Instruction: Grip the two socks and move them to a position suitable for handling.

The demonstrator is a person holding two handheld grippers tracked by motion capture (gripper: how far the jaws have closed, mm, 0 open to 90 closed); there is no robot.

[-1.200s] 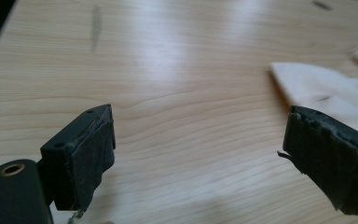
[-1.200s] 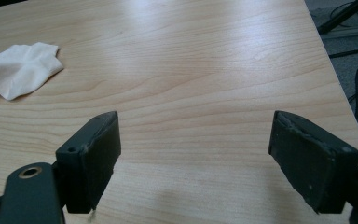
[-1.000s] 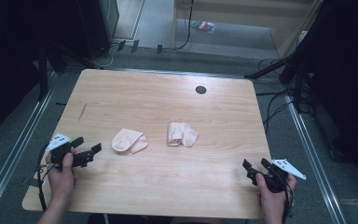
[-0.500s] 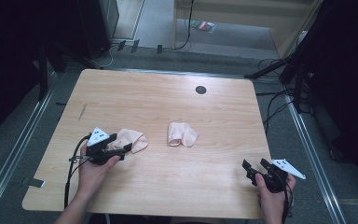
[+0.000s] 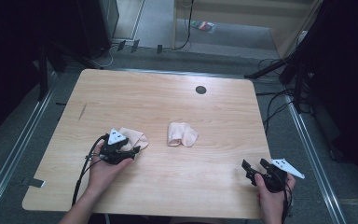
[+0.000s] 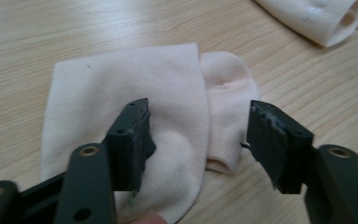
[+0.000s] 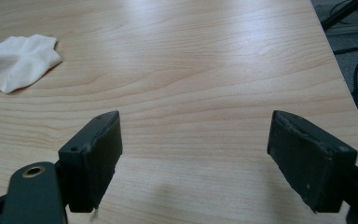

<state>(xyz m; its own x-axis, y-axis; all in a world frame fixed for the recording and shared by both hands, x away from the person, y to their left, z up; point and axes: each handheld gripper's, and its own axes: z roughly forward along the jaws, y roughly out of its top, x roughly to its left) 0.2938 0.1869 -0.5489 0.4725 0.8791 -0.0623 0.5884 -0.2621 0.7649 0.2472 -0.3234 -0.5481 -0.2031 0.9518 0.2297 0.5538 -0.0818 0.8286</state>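
Between the jaws of the left gripper point(image 6: 198, 135) lies a pale pink sock point(image 6: 135, 116), flat on the counter point(image 5: 168, 186) with its cuff end turned toward the gripper. A second earlier this gripper hung off near the counter's left edge with nothing under it; it has since crossed to the sock and now sits low over it. Its jaws have just been closing and stand half spread, one over the wider fold of the fabric and the other just off the narrower ribbed end, so the sock is framed but not yet pinched. By my judgement this is the last moment before a grasp, and a little more closing should gather the cloth.

Ahead of that gripper and off to one side, near but apart from the first, lies a second sock point(image 5: 182, 134), bunched and of the same colour. It also shows in the right gripper view as a pale crumple point(image 7: 18, 60) far off from the right gripper point(image 7: 193, 158).

The right gripper point(image 5: 254, 169) has kept its place by the counter's near right corner, jaws spread wide over bare wood and holding nothing. The counter's edge is close beside it, so any swing outward has little room, whereas toward the socks the wood is open. Around the left gripper there is free surface on every side, with the near edge a fair way behind the hand point(image 5: 103, 165).
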